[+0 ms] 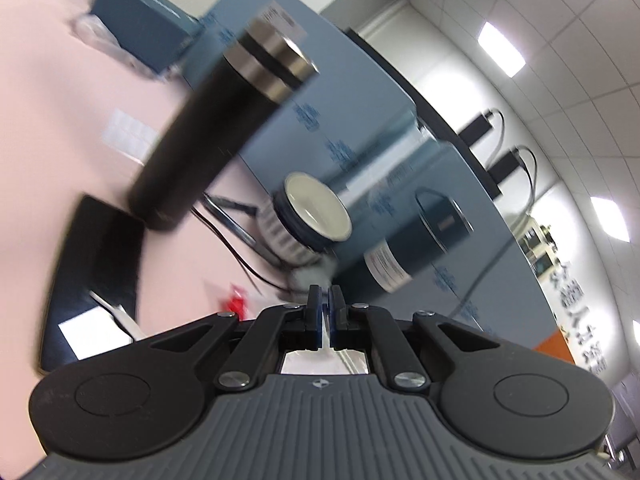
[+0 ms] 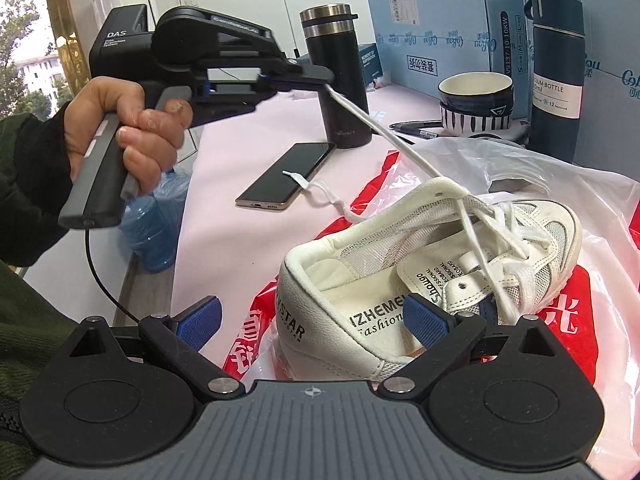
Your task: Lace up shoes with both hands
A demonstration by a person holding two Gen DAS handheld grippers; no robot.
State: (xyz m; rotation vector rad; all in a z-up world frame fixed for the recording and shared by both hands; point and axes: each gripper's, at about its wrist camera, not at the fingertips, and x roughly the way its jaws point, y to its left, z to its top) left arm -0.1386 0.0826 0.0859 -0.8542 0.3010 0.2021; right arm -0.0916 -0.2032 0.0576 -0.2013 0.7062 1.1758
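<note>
The white shoe (image 2: 432, 272) lay on its side, directly in front of the right tongs (image 2: 312, 320), with its heel nearest them and its toe pointing away to the right. Its opening faced the open tongs. One white lace (image 2: 384, 128) ran tight from the top eyelet up to the closed left tongs (image 2: 326, 80). The other lace end (image 2: 316, 190) lay loose beyond the shoe.

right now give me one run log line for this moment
left gripper: shut on white lace, drawn taut | right gripper: open, holding nothing | shoe: on plastic bag, partly laced
</note>
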